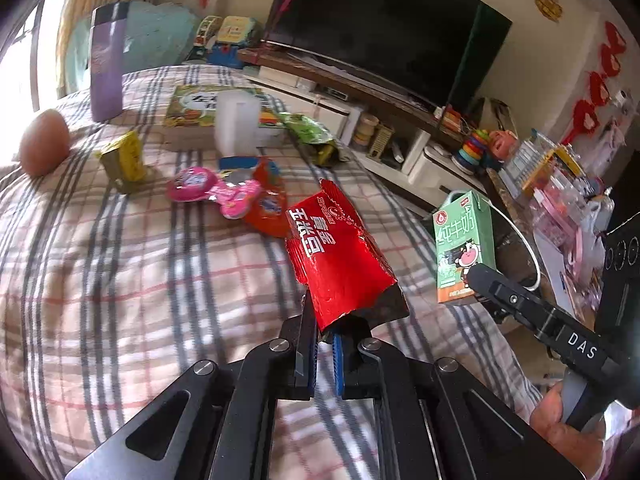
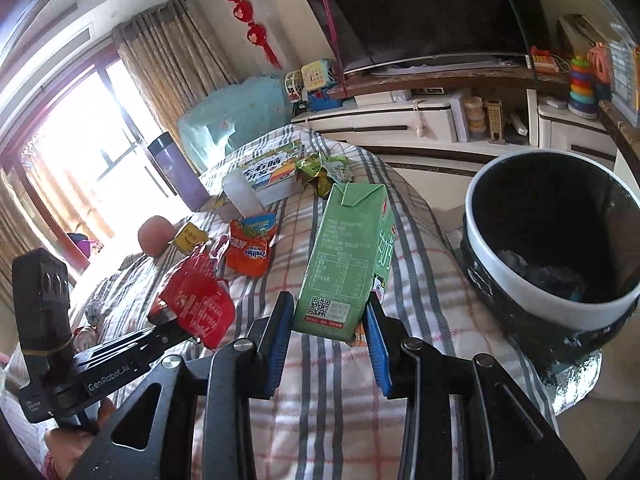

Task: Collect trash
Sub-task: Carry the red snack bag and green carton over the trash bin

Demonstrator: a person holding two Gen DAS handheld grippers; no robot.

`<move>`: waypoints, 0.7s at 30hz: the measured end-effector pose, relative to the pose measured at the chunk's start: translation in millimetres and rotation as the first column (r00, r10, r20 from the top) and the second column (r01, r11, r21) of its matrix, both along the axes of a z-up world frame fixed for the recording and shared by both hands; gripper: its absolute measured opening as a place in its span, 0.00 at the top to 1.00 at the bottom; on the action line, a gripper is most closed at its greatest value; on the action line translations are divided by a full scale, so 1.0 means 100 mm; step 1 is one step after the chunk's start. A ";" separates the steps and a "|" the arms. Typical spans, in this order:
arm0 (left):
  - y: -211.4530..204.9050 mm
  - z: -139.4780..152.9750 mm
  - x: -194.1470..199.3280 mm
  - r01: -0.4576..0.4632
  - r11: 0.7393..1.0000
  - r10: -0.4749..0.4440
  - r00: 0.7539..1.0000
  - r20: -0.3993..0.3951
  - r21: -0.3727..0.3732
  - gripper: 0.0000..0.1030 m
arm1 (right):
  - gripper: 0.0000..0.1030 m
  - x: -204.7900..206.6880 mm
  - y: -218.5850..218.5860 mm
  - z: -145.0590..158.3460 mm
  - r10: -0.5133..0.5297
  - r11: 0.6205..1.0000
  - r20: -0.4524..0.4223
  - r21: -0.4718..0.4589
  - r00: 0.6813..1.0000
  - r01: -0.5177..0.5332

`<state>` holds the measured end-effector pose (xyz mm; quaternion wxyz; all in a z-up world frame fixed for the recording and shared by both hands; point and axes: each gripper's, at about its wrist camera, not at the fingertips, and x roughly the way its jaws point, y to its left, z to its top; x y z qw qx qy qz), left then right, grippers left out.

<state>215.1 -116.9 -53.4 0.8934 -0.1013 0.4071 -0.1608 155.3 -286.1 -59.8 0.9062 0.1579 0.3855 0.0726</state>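
Left tool (image 1: 326,334) was pinched on a red wrapper (image 1: 340,256), held above the checked bed (image 1: 120,280). Right tool (image 2: 328,334) was clamped on a green carton (image 2: 344,256), left of the bin (image 2: 552,240). More wrappers (image 2: 250,250) were left on the bed, beyond the carton.

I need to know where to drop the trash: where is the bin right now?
In the right wrist view the bin stands at the right edge of the checked bed, just right of the green milk carton held in the right gripper.
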 end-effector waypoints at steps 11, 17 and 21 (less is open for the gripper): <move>-0.30 0.07 0.03 0.057 0.998 -0.057 0.998 0.015 0.023 0.96 | 0.66 -0.21 -0.22 0.12 -0.038 0.999 0.038 0.011 0.999 0.037; -0.48 0.10 0.06 0.090 0.995 -0.090 0.996 0.021 0.035 0.96 | 0.66 -0.30 -0.37 0.15 -0.067 0.998 0.051 0.020 0.996 0.066; -0.60 0.14 0.10 0.113 0.992 -0.115 0.993 0.031 0.046 0.96 | 0.66 -0.35 -0.50 0.16 -0.092 0.995 0.056 0.029 0.994 0.090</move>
